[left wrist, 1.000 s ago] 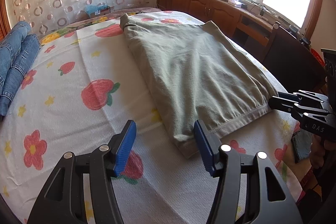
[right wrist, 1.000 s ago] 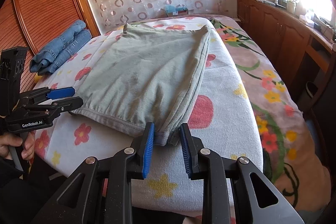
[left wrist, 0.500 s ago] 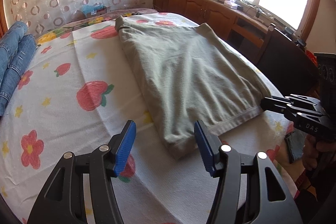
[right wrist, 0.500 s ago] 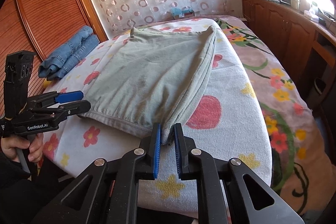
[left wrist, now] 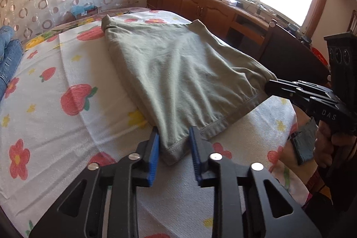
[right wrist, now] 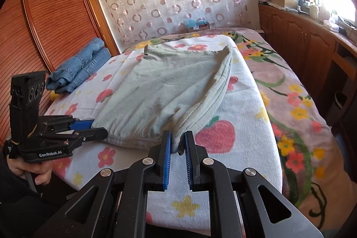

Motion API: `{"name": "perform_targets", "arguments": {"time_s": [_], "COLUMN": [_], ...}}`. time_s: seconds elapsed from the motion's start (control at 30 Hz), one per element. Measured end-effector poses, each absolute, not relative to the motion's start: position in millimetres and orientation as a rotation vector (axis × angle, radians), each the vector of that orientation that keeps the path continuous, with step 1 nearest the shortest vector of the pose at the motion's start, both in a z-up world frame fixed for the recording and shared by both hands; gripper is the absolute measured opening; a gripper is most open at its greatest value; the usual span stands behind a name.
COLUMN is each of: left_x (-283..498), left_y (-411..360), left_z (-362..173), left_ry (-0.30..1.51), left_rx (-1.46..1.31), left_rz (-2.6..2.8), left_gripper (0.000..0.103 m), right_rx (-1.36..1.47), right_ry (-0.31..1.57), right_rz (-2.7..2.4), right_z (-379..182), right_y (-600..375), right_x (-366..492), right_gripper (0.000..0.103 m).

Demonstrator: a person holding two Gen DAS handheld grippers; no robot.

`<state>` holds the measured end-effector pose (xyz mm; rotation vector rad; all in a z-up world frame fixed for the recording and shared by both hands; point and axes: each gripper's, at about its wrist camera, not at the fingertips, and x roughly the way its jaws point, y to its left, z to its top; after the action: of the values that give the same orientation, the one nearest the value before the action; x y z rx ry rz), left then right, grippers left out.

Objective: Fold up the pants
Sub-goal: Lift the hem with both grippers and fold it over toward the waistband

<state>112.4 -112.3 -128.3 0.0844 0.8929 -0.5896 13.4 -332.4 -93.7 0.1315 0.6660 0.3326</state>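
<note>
Grey-green pants lie folded lengthwise on the bed's flowered sheet, also seen in the right wrist view. My left gripper is closing around the near left hem corner, its blue pads either side of the cloth with gaps still showing. My right gripper is shut on the near right hem corner and has the cloth lifted slightly. Each gripper shows in the other's view: the right one and the left one.
Folded blue jeans lie at the bed's far left by the wooden wardrobe. Wooden cabinets with clutter run under the window on the right. A flowered blanket covers the bed's right side.
My left gripper moved forward onto the hem corner and its jaws narrowed. My right gripper closed on its corner and lifted the cloth a little.
</note>
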Motion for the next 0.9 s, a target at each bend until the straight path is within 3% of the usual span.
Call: {"name": "perform_targets", "arguments": {"time_s": [0.1, 0.33, 0.73, 0.9], "left_x": [112, 108, 92, 95], "left_y": [-112, -105, -70, -52], "left_z": [-125, -81, 77, 107], "left_ry": [0.880, 0.778, 0.487, 0.427], "left_rx": [0.084, 0.072, 0.088, 0.104], "left_rz": [-0.582, -0.549, -0.473, -0.427], "left_gripper": [0.010, 0.009, 0.009, 0.009], "right_rx": [0.146, 0.124, 0.038, 0.002], "right_ry": [0.654, 0.594, 0.335, 0.280], "right_rz": [0.347, 0.373, 0.486, 0.559], "right_z": [-94, -71, 63, 101], "right_y": [-335, -332, -303, -282], "right_x": [14, 13, -1, 4], "right_gripper": [0.012, 0.012, 0.012, 0.012]}}
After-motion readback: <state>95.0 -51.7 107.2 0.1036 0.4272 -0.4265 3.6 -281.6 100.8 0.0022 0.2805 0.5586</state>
